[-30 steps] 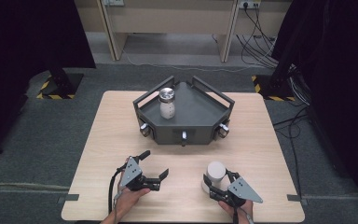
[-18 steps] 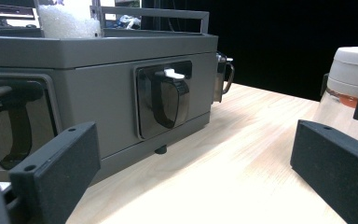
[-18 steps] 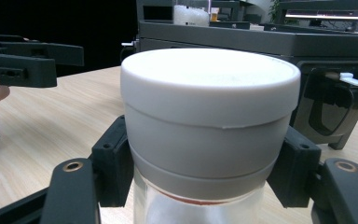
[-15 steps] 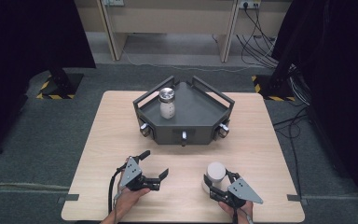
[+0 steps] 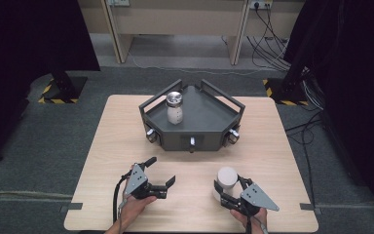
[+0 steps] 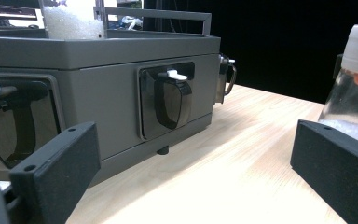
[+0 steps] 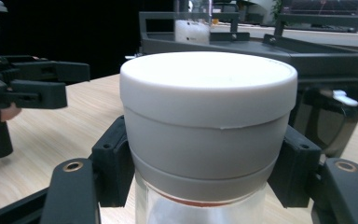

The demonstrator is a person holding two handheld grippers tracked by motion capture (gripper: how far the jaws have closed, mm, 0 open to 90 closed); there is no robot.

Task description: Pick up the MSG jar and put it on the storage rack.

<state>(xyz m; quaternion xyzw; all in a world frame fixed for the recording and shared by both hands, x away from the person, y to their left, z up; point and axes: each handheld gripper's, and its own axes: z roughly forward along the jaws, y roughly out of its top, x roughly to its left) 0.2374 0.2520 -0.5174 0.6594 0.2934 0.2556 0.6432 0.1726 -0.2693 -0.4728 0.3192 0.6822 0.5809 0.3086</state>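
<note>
At the near edge of the table, the person's left hand (image 5: 135, 204) holds the left gripper (image 5: 161, 171) low over the surface with its jaws spread wide and nothing between them, its cable trailing back beside the wrist. To the right, the right hand (image 5: 251, 216) holds the right gripper (image 5: 227, 189) with both jaws pressed against the sides of a white-capped jar (image 5: 226, 179), just under the cap. The two grippers sit apart, both pointing toward the far side.
</note>
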